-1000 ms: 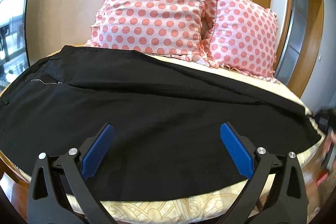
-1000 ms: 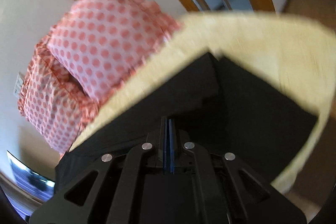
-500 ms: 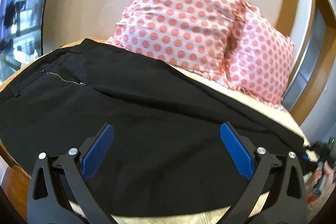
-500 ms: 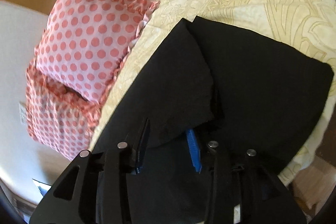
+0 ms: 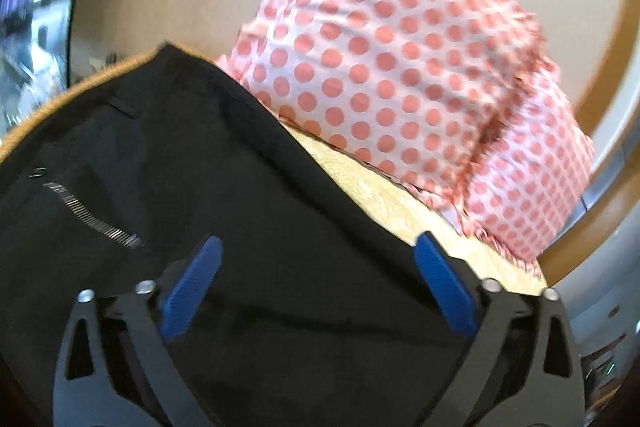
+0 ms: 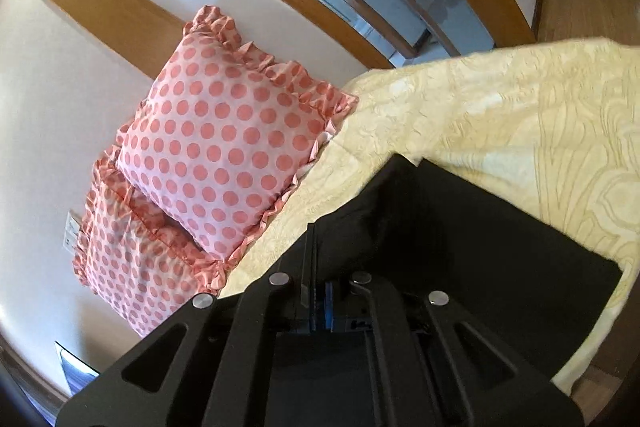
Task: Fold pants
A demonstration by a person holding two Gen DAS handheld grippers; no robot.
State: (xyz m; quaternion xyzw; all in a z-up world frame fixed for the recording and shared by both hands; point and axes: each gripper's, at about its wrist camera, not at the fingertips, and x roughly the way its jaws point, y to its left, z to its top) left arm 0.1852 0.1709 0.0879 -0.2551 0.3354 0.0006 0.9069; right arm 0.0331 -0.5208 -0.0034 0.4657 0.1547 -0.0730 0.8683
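1. The black pants [image 5: 248, 211] lie spread across the pale yellow patterned bedspread [image 6: 500, 131], filling the lower part of both wrist views. In the left wrist view a short metal zipper [image 5: 92, 215] runs slantwise near the waist end at the left.
2. In the right wrist view the leg end of the pants shows two layers: an upper flap [image 6: 372, 203] sits lifted over the flatter layer [image 6: 500, 259] that reaches toward the bed's edge.
3. The right gripper [image 6: 320, 283] has its blue pads pressed together with black cloth of the upper flap pinched between them.
4. The left gripper [image 5: 316, 275] hangs over the middle of the pants with its blue-padded fingers [image 5: 192, 287] spread wide and nothing between them; this view is motion-blurred.
5. Two pink pillows with coral polka dots and frilled edges, one [image 6: 228, 151] overlapping the other [image 6: 128, 267], lean against the pale wall at the head of the bed, just beyond the pants.
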